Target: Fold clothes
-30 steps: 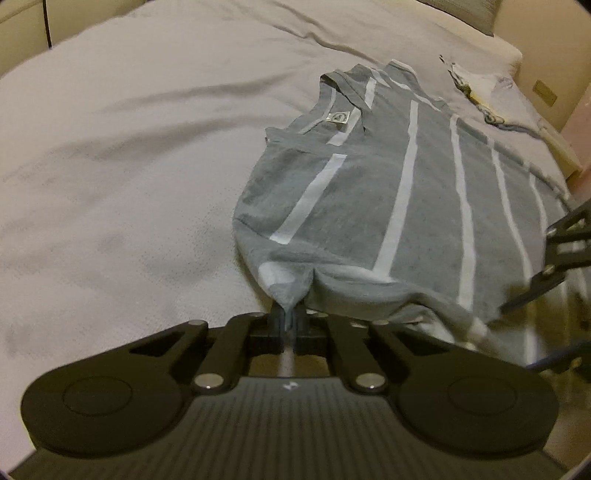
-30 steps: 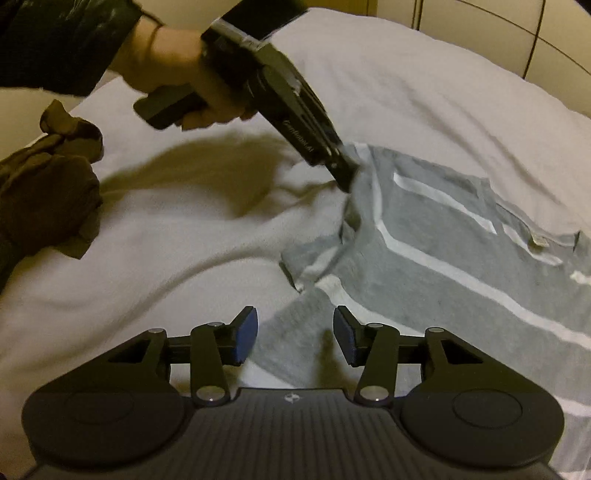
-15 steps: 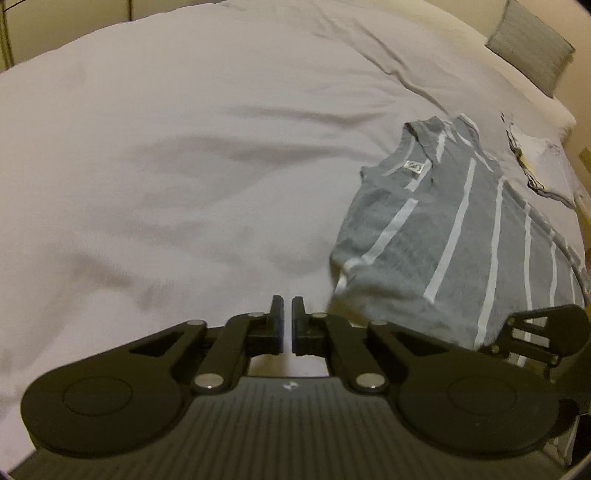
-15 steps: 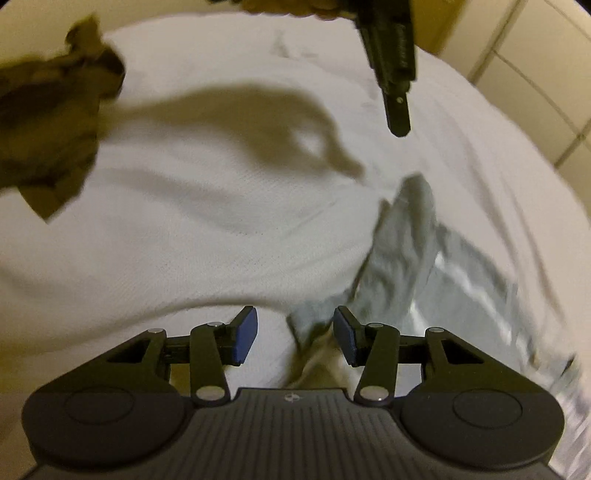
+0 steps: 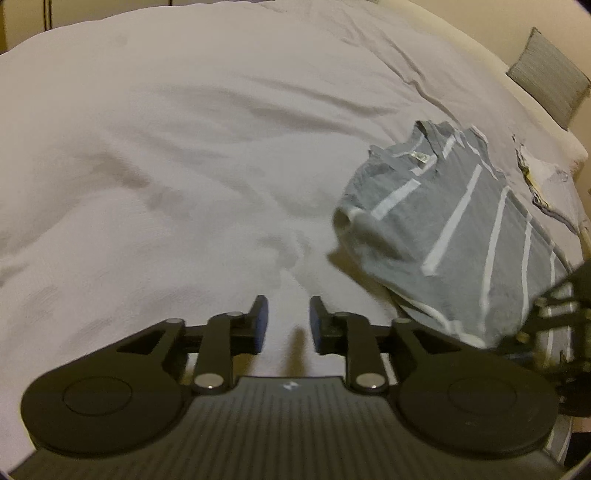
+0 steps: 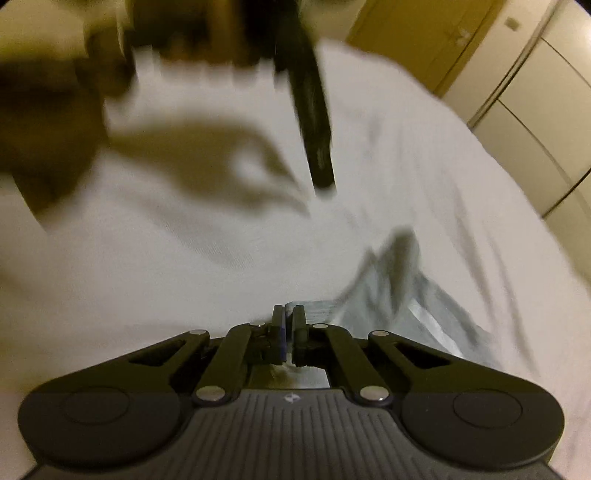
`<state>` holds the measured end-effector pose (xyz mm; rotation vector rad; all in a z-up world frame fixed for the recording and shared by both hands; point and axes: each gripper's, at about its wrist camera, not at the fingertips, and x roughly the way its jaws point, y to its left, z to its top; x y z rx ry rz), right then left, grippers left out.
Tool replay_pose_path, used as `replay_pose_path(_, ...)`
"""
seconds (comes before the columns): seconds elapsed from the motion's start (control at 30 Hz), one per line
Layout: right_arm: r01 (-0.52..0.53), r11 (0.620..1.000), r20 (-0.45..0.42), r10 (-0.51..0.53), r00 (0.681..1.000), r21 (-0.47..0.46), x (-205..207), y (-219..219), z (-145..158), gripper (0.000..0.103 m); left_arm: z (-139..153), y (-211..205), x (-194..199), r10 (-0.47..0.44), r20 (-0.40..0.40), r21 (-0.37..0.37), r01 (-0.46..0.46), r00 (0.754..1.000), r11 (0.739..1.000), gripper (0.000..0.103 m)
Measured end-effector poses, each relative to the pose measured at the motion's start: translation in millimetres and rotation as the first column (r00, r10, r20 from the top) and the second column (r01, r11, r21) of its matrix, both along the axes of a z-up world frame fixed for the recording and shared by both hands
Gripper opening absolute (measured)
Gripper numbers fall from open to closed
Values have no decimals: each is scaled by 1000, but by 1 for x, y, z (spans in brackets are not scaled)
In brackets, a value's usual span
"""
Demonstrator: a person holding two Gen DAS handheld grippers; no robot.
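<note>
My left hand-held gripper (image 5: 284, 319) has let go of the grey striped shirt (image 5: 454, 236), and its jaws have just been opening over bare bed (image 5: 184, 147). My right hand-held gripper (image 6: 289, 321) has just closed, pinching the shirt's edge, so it likely leads the next fold.

I see a white bedspread (image 5: 184, 147), creased all over. A grey pillow (image 5: 548, 86) lies at its far corner (beside a cream wall (image 5: 480, 22)).

grey shirt (image 5: 443, 229) (white stripes) on white bedspread (image 5: 184, 147).
</note>
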<state>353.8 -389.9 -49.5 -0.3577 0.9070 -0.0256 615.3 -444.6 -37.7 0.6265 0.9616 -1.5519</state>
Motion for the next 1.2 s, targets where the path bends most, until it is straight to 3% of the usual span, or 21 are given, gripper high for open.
replay_pose_path(0.07, -17, 999, 56, 14, 998, 47, -8, 3, 12, 0, 1, -2, 0, 4, -7, -2, -4, 1000, 1000, 27)
replay_pose_path(0.2, 15, 996, 15, -16, 1000, 83, -15, 1, 6, 0, -3, -17, -11, -36, -19, -29, 35, 999, 999, 42)
replay_pose_path(0.3, 30, 997, -12, -30, 999, 76, -20, 13, 1, 0, -12, -37, -30, -129, 21, -55, 130, 991, 990, 44)
replay_pose_path(0.37, 44, 997, -33, -42, 999, 64, -22, 17, -5, 13, -19, -51, -44, -230, 92, -66, 237, 969, 969, 44)
replay_pose_path(0.43, 56, 998, -37, -55, 998, 29, -21, 18, -9, 51, -25, -60, -56, -306, 152, -83, 321, 940, 943, 44)
replay_pose_path(0.5, 61, 998, -29, -62, 998, -26, -23, 22, -15, 63, -30, -69, -62, -388, 125, -65, 398, 913, 915, 35)
replay_pose_path(0.53, 54, 997, -27, -56, 998, -51, -22, 25, -18, 63, -32, -73, -66, -428, 111, -57, 435, 897, 898, 27)
replay_pose_path(0.57, 50, 997, -27, -52, 998, -58, -21, 26, -21, 62, -34, -77, -69, -466, 92, -25, 469, 880, 883, 6)
replay_pose_path(0.6, 56, 997, -22, -57, 998, -59, -20, 26, -23, 60, -32, -79, -68, -465, 82, 0, 467, 881, 884, 0)
replay_pose_path(0.67, 86, 995, -23, -87, 996, -50, -13, 24, -27, 49, -27, -83, -66, -463, 61, 49, 461, 884, 886, 0)
replay_pose_path(0.7, 106, 993, -23, -107, 994, -48, -9, 22, -28, 38, -20, -85, -59, -425, 46, 62, 422, 904, 904, 0)
replay_pose_path(0.73, 131, 990, -25, -132, 991, -42, -6, 19, -29, 21, -13, -84, -52, -391, 37, 71, 388, 920, 919, 0)
replay_pose_path(0.8, 186, 983, -22, -186, 982, -8, -3, 10, -27, 0, 5, -79, -36, -334, 13, 67, 333, 942, 941, 1)
replay_pose_path(0.97, 209, 963, 47, -220, 974, 171, -4, -8, -9, 3, 23, -68, -9, -163, 40, 47, 161, 986, 986, 2)
replay_pose_path(1.1, 219, 939, 28, -234, 972, 267, -3, -16, -5, 12, 16, -64, -3, -100, 27, 41, 99, 995, 994, 4)
replay_pose_path(1.13, 188, 949, 34, -203, 979, 253, -3, -11, -4, 14, 13, -63, -7, -113, 19, 39, 112, 993, 993, 8)
replay_pose_path(1.2, 164, 962, 33, -176, 984, 218, -3, -5, -6, 17, 5, -62, -19, -158, 14, 35, 157, 987, 987, 29)
